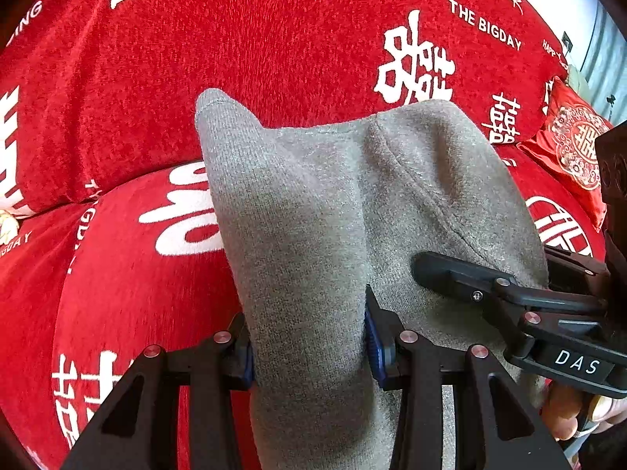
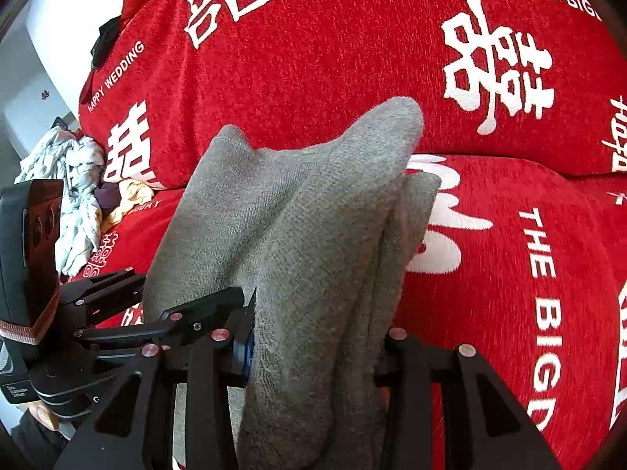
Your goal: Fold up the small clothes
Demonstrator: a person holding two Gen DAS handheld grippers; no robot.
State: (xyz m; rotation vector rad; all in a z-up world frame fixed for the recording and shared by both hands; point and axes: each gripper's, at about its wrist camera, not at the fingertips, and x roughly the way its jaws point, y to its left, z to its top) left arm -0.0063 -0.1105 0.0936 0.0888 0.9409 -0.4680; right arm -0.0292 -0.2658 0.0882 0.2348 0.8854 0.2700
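I have the grey garment (image 1: 313,211) clamped in both the left tool (image 1: 309,346) and right tool (image 2: 313,346), so I should keep its edges level above the red sofa cover (image 1: 274,39).

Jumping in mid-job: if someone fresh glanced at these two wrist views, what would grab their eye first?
The grey garment fills the middle of both views, bunched and pinched by the left gripper and the right gripper, jaws closed on it side by side. Behind it spreads the bright red sofa cover with white wedding lettering. A heap of pale clothes lies at the far left of the right wrist view.
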